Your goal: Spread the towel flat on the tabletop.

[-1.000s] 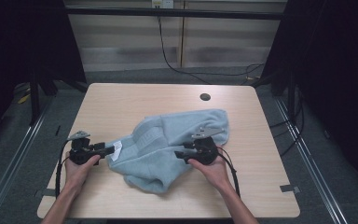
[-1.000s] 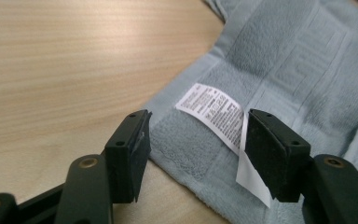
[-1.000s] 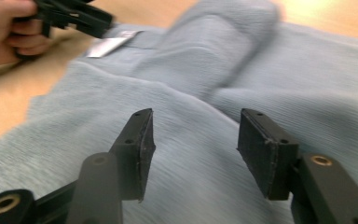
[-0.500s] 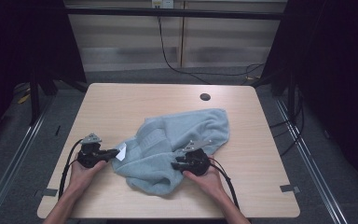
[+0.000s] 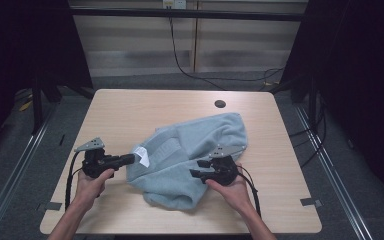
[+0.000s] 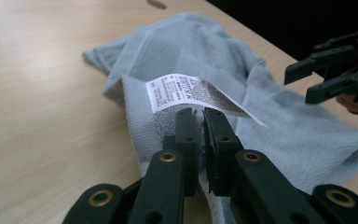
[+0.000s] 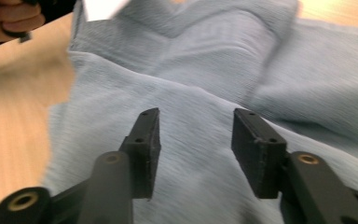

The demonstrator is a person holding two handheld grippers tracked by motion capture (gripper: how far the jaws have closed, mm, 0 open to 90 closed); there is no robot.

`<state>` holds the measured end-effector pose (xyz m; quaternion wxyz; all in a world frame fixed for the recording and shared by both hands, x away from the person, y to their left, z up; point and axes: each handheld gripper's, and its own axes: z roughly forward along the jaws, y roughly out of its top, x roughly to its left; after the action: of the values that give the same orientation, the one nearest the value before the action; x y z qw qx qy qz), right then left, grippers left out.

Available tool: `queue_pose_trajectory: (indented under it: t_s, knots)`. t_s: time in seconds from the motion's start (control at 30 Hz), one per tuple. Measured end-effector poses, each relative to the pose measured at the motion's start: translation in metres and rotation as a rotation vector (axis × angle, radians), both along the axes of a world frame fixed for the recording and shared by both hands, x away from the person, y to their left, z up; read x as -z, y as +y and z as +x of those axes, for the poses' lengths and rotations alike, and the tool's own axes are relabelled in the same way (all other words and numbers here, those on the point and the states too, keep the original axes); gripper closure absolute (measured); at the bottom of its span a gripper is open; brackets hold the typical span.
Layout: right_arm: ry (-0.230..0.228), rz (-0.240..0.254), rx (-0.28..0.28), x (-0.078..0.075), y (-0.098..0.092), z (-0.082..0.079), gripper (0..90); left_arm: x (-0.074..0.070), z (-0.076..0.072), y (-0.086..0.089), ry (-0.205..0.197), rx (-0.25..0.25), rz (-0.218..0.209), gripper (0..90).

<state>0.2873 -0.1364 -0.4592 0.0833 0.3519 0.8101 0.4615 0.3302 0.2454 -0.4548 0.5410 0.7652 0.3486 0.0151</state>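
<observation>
A light blue towel [image 5: 200, 145] lies crumpled on the wooden table [image 5: 130, 110], with a white label [image 5: 141, 154] at its left edge. My left gripper [image 5: 130, 160] is shut on that edge. In the left gripper view the jaws [image 6: 197, 114] pinch the towel's hem [image 6: 140, 116] just under the label [image 6: 186, 91], lifted a little off the table. My right gripper [image 5: 196, 169] hovers over the towel's near right part. Its jaws have just been opening and stand apart [image 7: 196, 123] above the cloth [image 7: 214, 70], gripping nothing.
A dark cable hole [image 5: 220, 104] sits near the table's far edge. Bare tabletop surrounds the towel on all sides. In the left gripper view the right gripper [image 6: 326, 70] shows at the far right, open. Black frames and cables stand beyond the table.
The left gripper moved right to the towel's labelled edge, closed on it and lifted slightly. The right gripper slid toward the near side of the towel, with its jaws now apart.
</observation>
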Motion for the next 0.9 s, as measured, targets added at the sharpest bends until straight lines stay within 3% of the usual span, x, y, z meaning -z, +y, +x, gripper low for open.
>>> queue_pose_trajectory:
  t_s: [0.2,0.27,0.33,0.43,0.53,0.6,0.7,0.73,0.83,0.9]
  knots:
    - [0.006,0.023,-0.123,-0.001,0.042,0.001,44.3,-0.012,0.005,-0.019,-0.002,0.018,-0.055,85.3]
    - [0.01,0.024,-0.153,0.002,0.058,0.005,43.5,-0.02,0.006,-0.025,-0.027,0.025,-0.032,85.3]
    - [0.004,0.012,-0.175,0.003,0.072,0.008,41.4,-0.027,0.005,-0.029,-0.042,0.038,-0.058,85.3]
    - [0.018,0.052,-0.212,0.0,0.088,0.013,38.2,-0.033,0.006,-0.037,-0.056,0.039,-0.051,85.3]
    - [0.02,0.1,-0.231,-0.007,0.1,0.014,34.0,-0.035,0.009,-0.045,-0.048,0.041,-0.061,85.3]
    - [0.023,0.088,-0.227,-0.008,0.105,0.014,30.6,-0.036,0.01,-0.053,-0.043,0.048,-0.078,85.3]
    - [0.025,0.082,-0.212,-0.005,0.108,0.014,31.2,-0.036,0.011,-0.065,-0.049,0.06,-0.071,85.2]
    - [0.024,0.088,-0.199,-0.004,0.107,0.015,38.0,-0.035,0.012,-0.068,-0.043,0.068,-0.068,85.2]
    - [-0.003,0.072,-0.149,-0.004,0.099,0.013,69.8,-0.033,0.013,-0.072,-0.031,0.061,-0.085,84.9]
    - [-0.015,0.061,-0.145,-0.005,0.092,0.012,79.6,-0.034,0.013,-0.07,-0.028,0.065,-0.092,83.1]
